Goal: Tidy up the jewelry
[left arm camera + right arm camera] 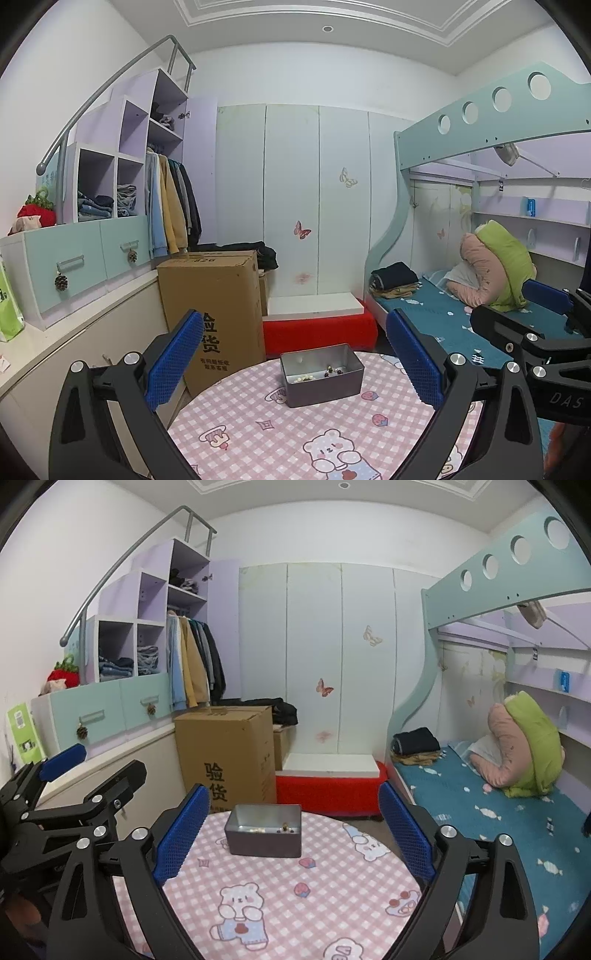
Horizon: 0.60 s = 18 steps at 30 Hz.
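Observation:
A small grey metal box (325,384) (264,840) stands open on the far part of a round table with a pink checked cloth (295,432) (295,886). Inside it lie small jewelry pieces (332,370) (285,827) and pale beads (304,377). My left gripper (295,356) hangs above the near table, open, nothing between its blue pads. My right gripper (293,830) is open too, its pads wide apart and framing the box from behind, with nothing held. Each gripper shows at the edge of the other's view.
A tall cardboard box (216,295) (229,753) stands beyond the table at the left, beside a red bench (319,330). A bunk bed with a blue sheet (491,812) runs along the right. Drawers and shelves with clothes (107,199) line the left wall.

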Each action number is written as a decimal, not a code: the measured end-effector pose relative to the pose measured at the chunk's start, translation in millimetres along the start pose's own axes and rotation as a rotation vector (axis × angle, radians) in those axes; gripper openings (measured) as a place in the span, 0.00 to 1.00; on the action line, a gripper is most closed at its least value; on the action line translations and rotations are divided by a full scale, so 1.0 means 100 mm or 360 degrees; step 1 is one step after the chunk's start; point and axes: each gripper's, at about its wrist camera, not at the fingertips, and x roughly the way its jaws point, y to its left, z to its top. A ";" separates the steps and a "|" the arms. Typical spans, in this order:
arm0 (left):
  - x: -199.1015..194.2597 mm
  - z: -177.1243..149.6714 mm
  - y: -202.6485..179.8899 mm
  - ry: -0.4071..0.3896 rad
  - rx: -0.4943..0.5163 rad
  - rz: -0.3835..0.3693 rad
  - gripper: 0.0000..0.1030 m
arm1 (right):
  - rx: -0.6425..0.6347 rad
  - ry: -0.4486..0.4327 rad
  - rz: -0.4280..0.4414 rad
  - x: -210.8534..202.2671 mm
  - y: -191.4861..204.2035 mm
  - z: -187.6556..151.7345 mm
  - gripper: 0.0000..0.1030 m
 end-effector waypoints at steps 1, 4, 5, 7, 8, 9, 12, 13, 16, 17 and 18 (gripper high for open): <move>0.00 -0.01 0.01 -0.0001 -0.0004 -0.0001 0.93 | -0.0001 -0.0001 -0.0002 0.00 0.00 0.00 0.88; 0.00 -0.01 0.01 -0.0006 -0.0007 0.0000 0.93 | 0.0000 0.0002 0.0002 0.00 0.00 0.00 0.88; 0.00 -0.01 0.01 -0.0006 -0.0007 0.0001 0.93 | -0.0001 0.0002 0.0004 0.00 0.00 0.00 0.88; 0.00 -0.02 0.01 -0.0003 -0.0007 0.0001 0.93 | -0.0001 0.0010 0.0008 0.02 -0.01 0.00 0.88; 0.00 -0.02 0.02 -0.0002 -0.0013 0.0002 0.93 | -0.0002 0.0012 0.0009 0.02 -0.01 -0.01 0.88; 0.01 -0.02 0.03 -0.0003 -0.0020 0.0002 0.93 | -0.0002 0.0012 0.0011 0.02 -0.01 -0.01 0.88; 0.02 -0.02 0.04 -0.0004 -0.0024 0.0005 0.93 | -0.0002 0.0015 0.0014 0.04 -0.03 -0.01 0.88; 0.03 -0.03 0.04 -0.0005 -0.0022 0.0006 0.93 | -0.0001 0.0018 0.0014 0.04 -0.02 0.00 0.88; 0.04 -0.03 0.05 -0.0008 -0.0015 0.0011 0.93 | -0.0002 0.0019 0.0013 0.04 -0.02 -0.01 0.88; 0.04 -0.03 0.05 -0.0008 -0.0012 0.0013 0.93 | -0.0001 0.0022 0.0013 0.05 -0.02 -0.01 0.88; 0.05 -0.03 0.05 -0.0008 -0.0010 0.0013 0.93 | -0.0001 0.0023 0.0014 0.05 -0.02 -0.01 0.88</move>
